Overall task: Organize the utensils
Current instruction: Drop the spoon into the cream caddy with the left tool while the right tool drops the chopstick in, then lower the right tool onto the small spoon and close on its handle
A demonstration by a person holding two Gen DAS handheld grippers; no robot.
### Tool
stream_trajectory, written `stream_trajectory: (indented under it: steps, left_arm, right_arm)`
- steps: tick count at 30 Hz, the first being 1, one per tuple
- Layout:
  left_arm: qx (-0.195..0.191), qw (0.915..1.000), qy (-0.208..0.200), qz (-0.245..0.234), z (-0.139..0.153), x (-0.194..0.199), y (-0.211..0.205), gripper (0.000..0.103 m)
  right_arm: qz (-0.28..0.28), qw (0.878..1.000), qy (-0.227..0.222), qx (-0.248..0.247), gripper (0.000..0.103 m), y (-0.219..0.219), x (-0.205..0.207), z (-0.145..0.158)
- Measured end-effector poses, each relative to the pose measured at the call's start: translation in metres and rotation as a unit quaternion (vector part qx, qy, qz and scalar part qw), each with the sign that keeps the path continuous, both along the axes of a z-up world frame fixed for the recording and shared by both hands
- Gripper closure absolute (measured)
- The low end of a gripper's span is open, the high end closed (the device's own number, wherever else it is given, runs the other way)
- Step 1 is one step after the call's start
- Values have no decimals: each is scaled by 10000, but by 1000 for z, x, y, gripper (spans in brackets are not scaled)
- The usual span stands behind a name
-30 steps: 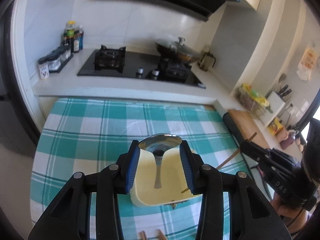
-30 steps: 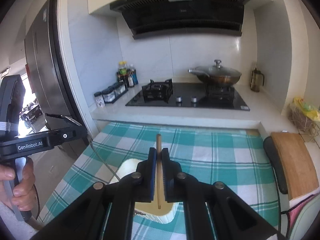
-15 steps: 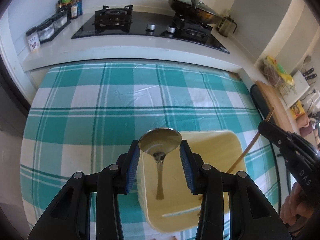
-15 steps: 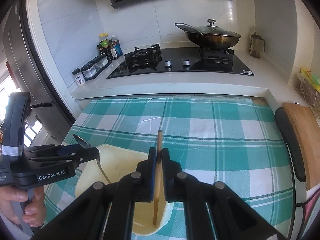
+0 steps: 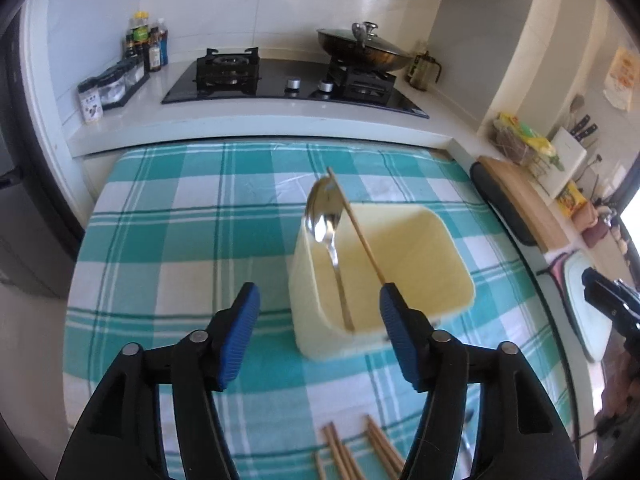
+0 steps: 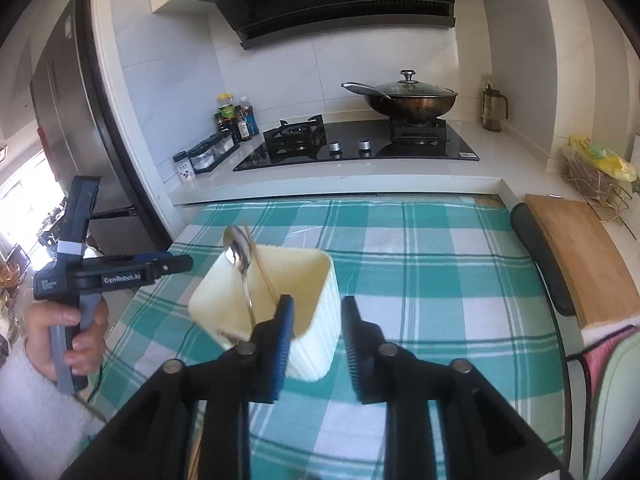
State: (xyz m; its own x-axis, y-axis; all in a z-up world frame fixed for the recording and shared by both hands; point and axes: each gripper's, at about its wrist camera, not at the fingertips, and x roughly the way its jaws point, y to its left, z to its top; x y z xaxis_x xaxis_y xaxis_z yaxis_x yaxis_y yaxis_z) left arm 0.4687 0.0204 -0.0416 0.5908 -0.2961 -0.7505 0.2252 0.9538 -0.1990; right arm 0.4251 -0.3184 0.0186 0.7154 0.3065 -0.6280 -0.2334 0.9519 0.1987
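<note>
A pale yellow square holder stands on the teal checked tablecloth; it also shows in the right wrist view. A metal spoon and one wooden chopstick stand in it, leaning on its left wall; the right wrist view shows the spoon and the chopstick too. My left gripper is open and empty just in front of the holder. My right gripper is open and empty at the holder's near right side. Several wooden chopsticks lie on the cloth below the left gripper.
A counter with a black gas hob, a lidded wok and bottles runs behind the table. A wooden cutting board and a dark chair back are at the right.
Both grippers have opened and drawn back. The spoon and the chopstick were let go and now stand in the holder.
</note>
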Motion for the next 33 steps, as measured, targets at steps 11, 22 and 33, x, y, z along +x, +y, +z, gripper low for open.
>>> stream_trajectory:
  steps: [11,22,33]
  left_arm:
    - [-77,9961,504,716,-94,-226,52,26]
    - [-245,9940,518,935,-109,-294,42,26]
    - [136,9927,372,1138,-118,-298,42,20]
  right_arm:
    - [-962,9897,81,-1054,61,-29,-194,-103]
    - [-423,9957,52,-826,61,14,-252,-129]
    - [-467,9956,204,-784,61,18,-256,-140]
